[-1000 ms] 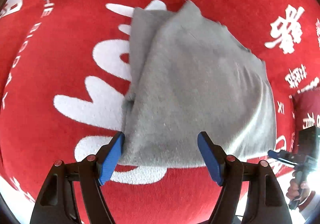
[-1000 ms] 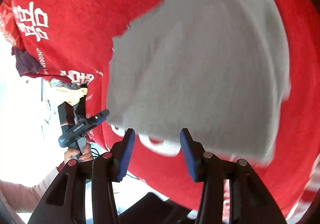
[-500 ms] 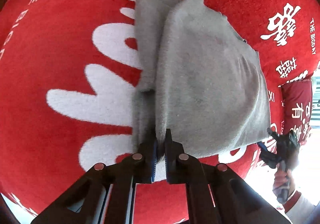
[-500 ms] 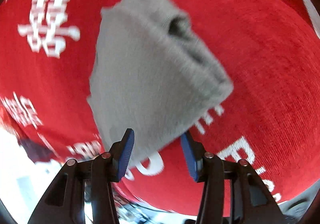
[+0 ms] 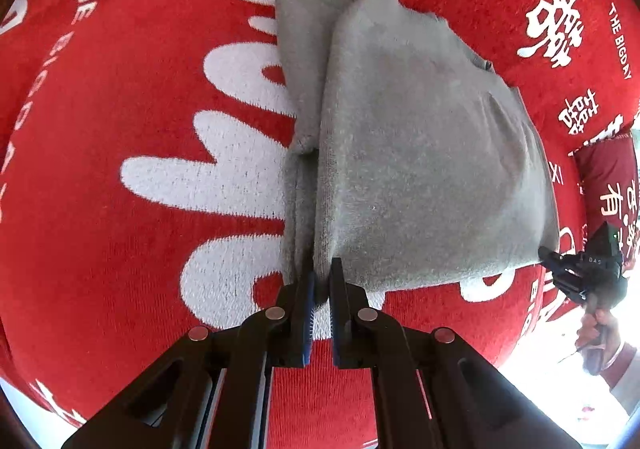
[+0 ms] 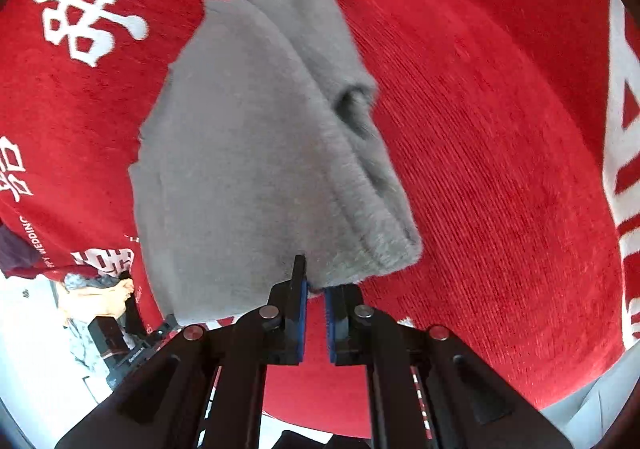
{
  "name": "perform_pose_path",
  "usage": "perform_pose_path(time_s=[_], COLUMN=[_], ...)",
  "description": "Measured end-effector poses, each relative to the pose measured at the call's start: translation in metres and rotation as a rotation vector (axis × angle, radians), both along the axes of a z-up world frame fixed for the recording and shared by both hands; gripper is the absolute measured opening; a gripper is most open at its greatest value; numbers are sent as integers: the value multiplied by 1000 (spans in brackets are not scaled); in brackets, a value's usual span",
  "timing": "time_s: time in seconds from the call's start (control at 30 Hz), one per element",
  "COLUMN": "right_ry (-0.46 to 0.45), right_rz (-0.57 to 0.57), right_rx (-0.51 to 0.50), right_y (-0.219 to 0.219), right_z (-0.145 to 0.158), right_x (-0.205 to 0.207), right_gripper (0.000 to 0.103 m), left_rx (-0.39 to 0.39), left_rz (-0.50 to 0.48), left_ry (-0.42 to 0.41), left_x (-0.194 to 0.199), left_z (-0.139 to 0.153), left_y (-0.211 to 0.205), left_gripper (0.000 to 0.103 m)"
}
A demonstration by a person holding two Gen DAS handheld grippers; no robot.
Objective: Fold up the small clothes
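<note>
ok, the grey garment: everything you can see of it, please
The grey garment is a small piece of soft, fuzzy knit, plain grey with no print. It lies partly folded on the red cloth, with a narrower layer showing along one side and an opening visible there. Its near edge is pinched at two corners: the left gripper is shut on one, and the right gripper, whose jaws have just been closing, is shut on the other. The rest rests on the cloth.

Folded garment (image 5: 420,169) is lying mid-blanket (image 5: 120,89); left claw (image 5: 320,285) and right claw (image 6: 314,289) are sitting at its two near corners, toward the blanket's near edge.
</note>
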State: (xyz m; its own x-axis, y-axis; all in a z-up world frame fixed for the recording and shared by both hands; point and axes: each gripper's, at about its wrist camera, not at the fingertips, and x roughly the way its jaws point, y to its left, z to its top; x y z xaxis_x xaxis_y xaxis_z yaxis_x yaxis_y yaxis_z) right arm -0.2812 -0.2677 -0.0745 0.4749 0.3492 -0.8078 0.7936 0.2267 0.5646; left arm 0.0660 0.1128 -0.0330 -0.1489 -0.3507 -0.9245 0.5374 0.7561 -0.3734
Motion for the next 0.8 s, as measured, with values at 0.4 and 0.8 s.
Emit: perform_pose_path(time_s=[0.4,0.8], right_ry=[69,-118], right_rz=[257,636], right_rx=[-96,-145], right_y=[34,138], right_z=[50,70], right_x=[26,159], right_gripper=[16,19], left_rx=[76,141], left_rz=[103,162], left_ry=[-83,-107], left_x=[-6,3], left_z=[21,-2], left_y=[12,22], left_gripper=[53,53])
